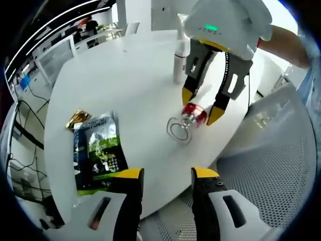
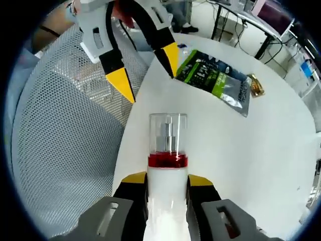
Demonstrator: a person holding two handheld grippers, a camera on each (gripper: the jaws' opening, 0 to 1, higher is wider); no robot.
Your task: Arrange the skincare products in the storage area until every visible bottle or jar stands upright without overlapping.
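Observation:
My right gripper (image 2: 167, 179) is shut on the white body of a bottle (image 2: 168, 145) with a red band and a clear cap. In the left gripper view the same bottle (image 1: 189, 118) is tipped over near the table's edge, cap toward me, between the right gripper's (image 1: 201, 106) yellow tips. I cannot tell whether it rests on the table. A tall white bottle (image 1: 180, 55) stands upright behind it. My left gripper (image 1: 166, 174) is open and holds nothing; it hangs open beyond the cap (image 2: 145, 70) in the right gripper view.
On the round white table (image 1: 125, 85) lie a green and black pouch (image 1: 98, 150) (image 2: 215, 75) and a small gold wrapper (image 1: 77, 118) (image 2: 257, 88). A white perforated mesh surface (image 1: 271, 165) (image 2: 65, 125) borders the table edge. Desks and cables stand farther off.

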